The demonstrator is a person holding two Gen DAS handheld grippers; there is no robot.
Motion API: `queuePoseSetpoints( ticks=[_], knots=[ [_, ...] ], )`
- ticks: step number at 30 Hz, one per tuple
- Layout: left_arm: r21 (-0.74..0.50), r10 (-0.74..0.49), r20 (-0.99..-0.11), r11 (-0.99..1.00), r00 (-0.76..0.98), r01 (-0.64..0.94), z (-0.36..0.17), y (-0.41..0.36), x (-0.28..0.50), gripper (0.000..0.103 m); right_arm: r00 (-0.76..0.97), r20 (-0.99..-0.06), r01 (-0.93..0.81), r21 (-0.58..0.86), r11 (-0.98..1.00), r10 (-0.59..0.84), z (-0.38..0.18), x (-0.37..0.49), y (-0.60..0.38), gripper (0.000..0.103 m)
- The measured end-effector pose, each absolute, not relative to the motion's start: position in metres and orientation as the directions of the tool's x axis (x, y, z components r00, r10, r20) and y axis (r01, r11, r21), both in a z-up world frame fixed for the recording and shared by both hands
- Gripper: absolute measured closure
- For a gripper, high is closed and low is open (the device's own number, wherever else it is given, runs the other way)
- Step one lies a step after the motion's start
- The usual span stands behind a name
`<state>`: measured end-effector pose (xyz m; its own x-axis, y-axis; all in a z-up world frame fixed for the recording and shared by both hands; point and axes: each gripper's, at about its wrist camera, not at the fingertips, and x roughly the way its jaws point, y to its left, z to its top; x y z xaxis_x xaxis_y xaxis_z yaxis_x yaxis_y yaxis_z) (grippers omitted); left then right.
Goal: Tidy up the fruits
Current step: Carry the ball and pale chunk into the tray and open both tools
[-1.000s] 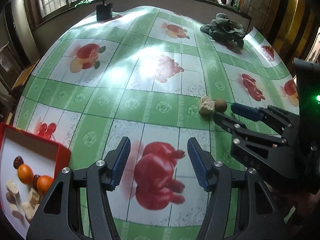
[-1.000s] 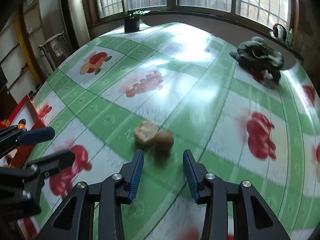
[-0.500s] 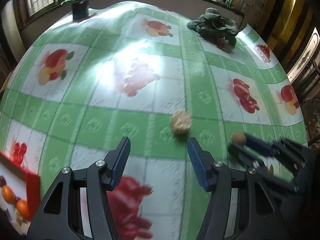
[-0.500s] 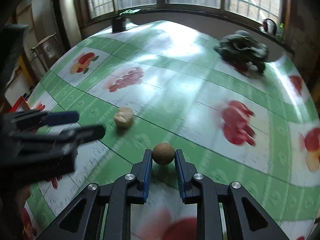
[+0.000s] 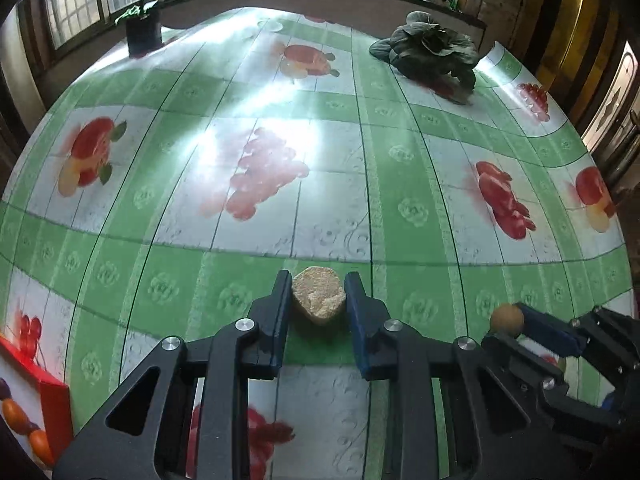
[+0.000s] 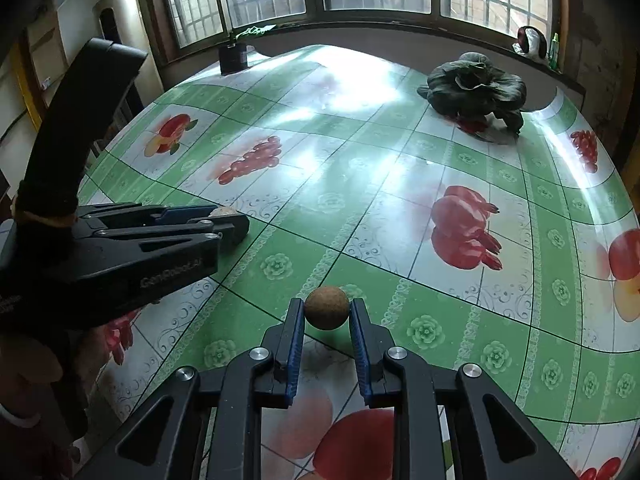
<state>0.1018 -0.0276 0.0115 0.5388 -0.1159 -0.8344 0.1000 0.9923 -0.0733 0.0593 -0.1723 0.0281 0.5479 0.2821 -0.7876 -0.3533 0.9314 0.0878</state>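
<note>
Item: left hand-held gripper (image 5: 318, 300); a second ago wide apart over bare cloth, now closing narrow on the pale rough lump (image 5: 319, 299), both blue pads against its flanks; the lump rests on a green band of the worktop (image 5: 280, 128), between the fingertips and slightly forward of them.

Item: right hand-held gripper (image 6: 326, 312); a second ago set open just behind two fruits lying side by side, now clamped tight on the small brown round fruit (image 6: 327, 307), which sits at the very tips of the pads; its shadow on the cloth below suggests it is lifted clear, though that is a judgement.

Item: red tray (image 5: 48, 392); at the near left corner, partly in view; holds orange fruits (image 5: 14, 410) and a dark one; well apart from both grips.

Item: dark leafy bundle (image 5: 430, 54); far right of the worktop, untouched.

Significance: the pair of loose fruits is now split, one to each tool; the picking step looks complete on the right and nearly so on the left; carrying both across to the tray appears to be what remains.

Caution: the brown fruit is held only at the pad tips, so it could roll out.
</note>
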Motion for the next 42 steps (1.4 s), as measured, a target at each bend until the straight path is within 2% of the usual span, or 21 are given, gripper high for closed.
queuePoseSetpoints(
  ticks=[14, 24, 42],
  knots=[
    [-0.166, -0.219, -0.809, 0.975, 0.546, 0.145, 0.042, 0.023, -0.006, 0.077, 0.55, -0.755, -0.423, 0.116, 0.899, 0.357, 0.045, -0.019, -0.125, 0.081],
    [-0.041, -0.066, -0.784, 0.998, 0.617, 0.055, 0.052, 0.066, -0.074, 0.077, 0.522, -0.737, -0.471, 0.171, 0.865, 0.43, 0.051, -0.065, -0.078, 0.081],
    [0.009, 0.097, -0.746, 0.991, 0.659, -0.135, 0.055, 0.15, -0.117, 0.077, 0.467, -0.738, -0.595, 0.146, 0.791, 0.488, 0.061, -0.09, 0.009, 0.081]
  ],
)
